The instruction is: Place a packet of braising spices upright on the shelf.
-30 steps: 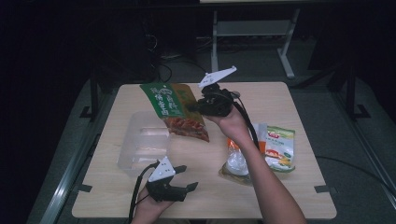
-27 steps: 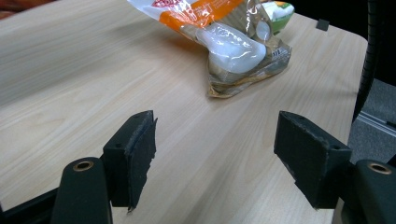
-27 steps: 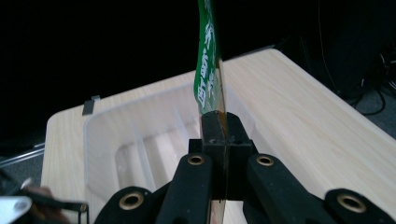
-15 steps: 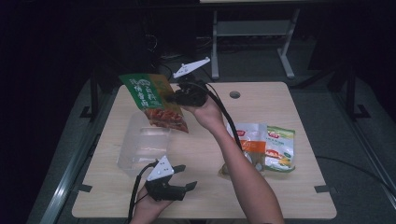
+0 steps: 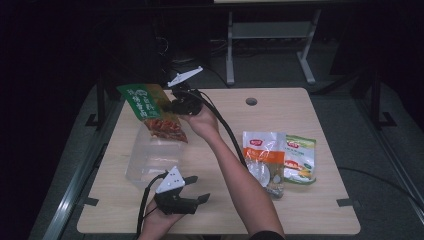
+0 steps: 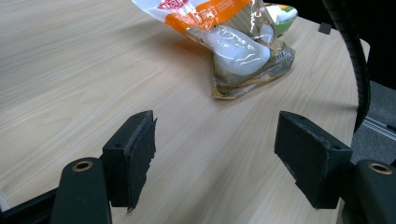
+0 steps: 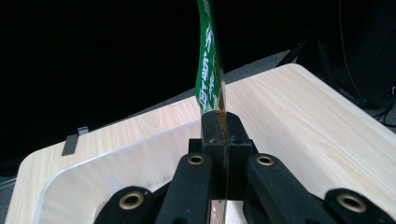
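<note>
Surrounding pale wooden table [image 5: 320, 105], dark room

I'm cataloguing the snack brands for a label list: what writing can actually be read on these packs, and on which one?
Nothing can be quoted with confidence.
Green-topped snack bag, held shut in the right gripper: white characters, too blurred to read.
Orange-and-clear bag: red logo patch, lettering too small.
Green-and-yellow bag: print too small.
Clear bin, table, left gripper: no writing seen.
</note>
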A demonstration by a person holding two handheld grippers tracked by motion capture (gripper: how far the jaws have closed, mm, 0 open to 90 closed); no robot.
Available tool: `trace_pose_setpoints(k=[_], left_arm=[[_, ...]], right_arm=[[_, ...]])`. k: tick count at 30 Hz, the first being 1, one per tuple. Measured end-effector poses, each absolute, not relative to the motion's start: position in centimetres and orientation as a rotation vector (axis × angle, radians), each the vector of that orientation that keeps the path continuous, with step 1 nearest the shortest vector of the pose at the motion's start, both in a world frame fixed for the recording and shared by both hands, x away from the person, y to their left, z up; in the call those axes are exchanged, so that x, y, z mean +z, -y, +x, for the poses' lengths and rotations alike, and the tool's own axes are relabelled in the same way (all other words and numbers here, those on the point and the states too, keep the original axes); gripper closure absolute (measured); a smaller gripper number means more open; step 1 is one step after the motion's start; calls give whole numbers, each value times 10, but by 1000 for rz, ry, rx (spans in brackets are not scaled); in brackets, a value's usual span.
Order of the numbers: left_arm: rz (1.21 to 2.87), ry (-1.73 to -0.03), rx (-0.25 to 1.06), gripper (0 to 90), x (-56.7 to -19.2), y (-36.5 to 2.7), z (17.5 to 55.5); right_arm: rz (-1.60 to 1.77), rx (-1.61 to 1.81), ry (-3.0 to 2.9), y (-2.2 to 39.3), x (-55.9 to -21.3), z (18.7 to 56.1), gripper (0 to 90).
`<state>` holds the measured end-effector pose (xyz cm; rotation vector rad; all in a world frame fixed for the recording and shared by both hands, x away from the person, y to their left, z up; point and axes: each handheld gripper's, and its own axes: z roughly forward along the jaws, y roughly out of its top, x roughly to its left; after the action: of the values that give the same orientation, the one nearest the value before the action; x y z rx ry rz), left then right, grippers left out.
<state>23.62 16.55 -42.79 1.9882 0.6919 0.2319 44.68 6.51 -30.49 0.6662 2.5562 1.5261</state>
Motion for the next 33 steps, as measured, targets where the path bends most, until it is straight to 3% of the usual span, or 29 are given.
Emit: trace_pose_setpoints(k=[13,28,32,33], left_arm=[[1989,-682,241,286,-428,-164,236],[1996,-690,238,286,-430,-161,238],[2005,-682,243,286,-430,-162,238],[2004,-687,240,285,-430,-162,238]], right_arm=[[767,1569,-2565,-71,-347,458,898],[825,1569,-2548,-53,-361,463,890],[849,1551,-2558,-50,-361,466,757],[866,1533,-2562,-48,-361,467,670]])
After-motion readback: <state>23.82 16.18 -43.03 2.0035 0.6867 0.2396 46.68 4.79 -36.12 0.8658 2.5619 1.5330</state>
